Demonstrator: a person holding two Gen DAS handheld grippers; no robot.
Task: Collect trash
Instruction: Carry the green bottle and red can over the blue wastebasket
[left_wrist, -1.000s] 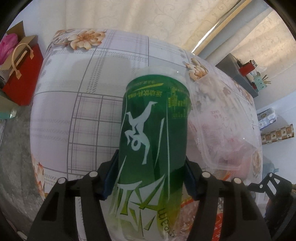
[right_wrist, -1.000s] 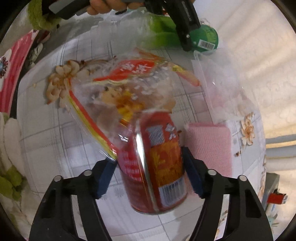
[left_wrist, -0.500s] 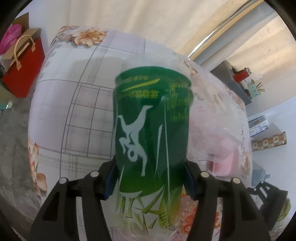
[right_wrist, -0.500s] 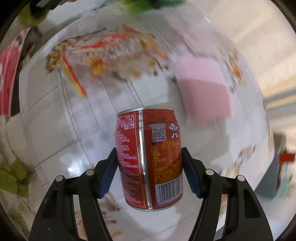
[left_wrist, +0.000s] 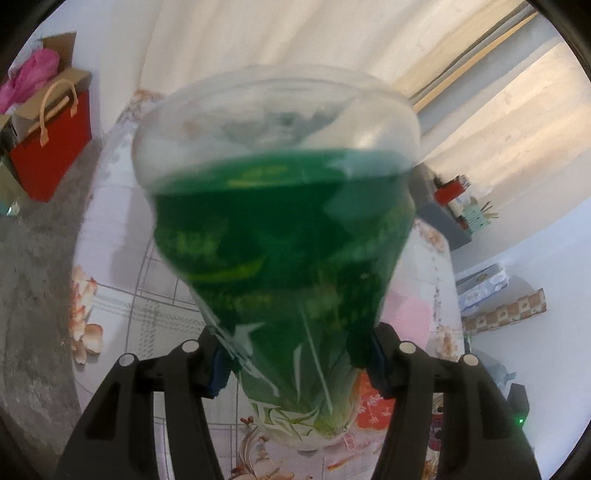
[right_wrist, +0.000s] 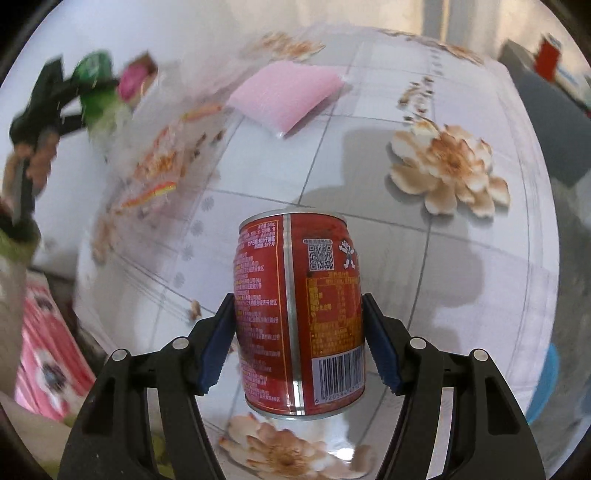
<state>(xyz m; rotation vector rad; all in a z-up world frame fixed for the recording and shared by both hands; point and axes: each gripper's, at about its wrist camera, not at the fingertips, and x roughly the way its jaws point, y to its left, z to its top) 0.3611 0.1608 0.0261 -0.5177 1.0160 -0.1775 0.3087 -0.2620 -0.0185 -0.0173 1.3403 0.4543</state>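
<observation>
My left gripper (left_wrist: 295, 363) has its jaws clamped on a green drink can (left_wrist: 284, 254), lifted above the floral tabletop (left_wrist: 122, 295). My right gripper (right_wrist: 297, 345) jaws are clamped on a red tin can (right_wrist: 299, 314) held above the tabletop, near a pink pack (right_wrist: 286, 94).

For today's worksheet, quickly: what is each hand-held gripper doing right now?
Left hand-held gripper: closed on the green can.
Right hand-held gripper: closed on the red can.

Can (right_wrist: 299, 314) betw. jaws, above table (right_wrist: 461, 258); pad (right_wrist: 288, 96) behind.
</observation>
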